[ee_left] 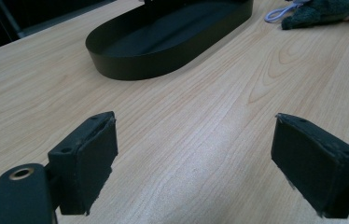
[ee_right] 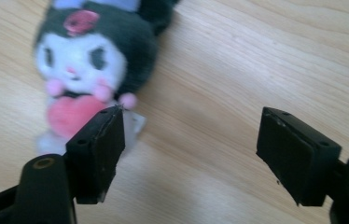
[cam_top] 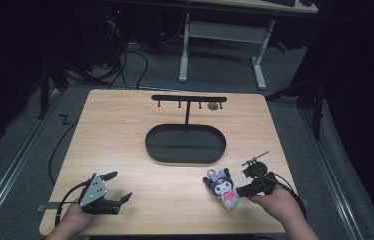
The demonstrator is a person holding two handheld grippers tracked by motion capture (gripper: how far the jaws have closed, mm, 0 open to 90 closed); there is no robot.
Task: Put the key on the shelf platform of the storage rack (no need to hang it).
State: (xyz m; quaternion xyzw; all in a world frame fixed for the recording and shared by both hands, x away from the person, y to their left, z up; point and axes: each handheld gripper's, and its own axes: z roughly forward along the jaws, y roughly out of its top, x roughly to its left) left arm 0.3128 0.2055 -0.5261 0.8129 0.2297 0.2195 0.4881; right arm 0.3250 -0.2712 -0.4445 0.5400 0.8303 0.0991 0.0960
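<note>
A small plush toy [cam_top: 223, 187] with black ears, a white face and a pink heart lies on the wooden table [cam_top: 125, 135] at the front right. My right gripper [cam_top: 243, 182] stands just right of it and is open. In the right gripper view the plush toy [ee_right: 93, 60] lies ahead and to the left, beside the left jaw, with bare wood between the right gripper's [ee_right: 191, 144] jaws. At the front left my left gripper [cam_top: 121, 185] is open over bare wood. The left gripper view has the left gripper's [ee_left: 196, 140] jaws wide apart and the plush toy [ee_left: 322, 11] far off at the top right.
A black oval tray [cam_top: 150, 145] sits mid-table, with a T-shaped hook stand [cam_top: 189, 98] rising from its far side; a small grey item [cam_top: 213, 106] hangs from one hook. The tray [ee_left: 130, 70] lies ahead in the left gripper view. A white-legged desk [cam_top: 260, 65] stands beyond the table.
</note>
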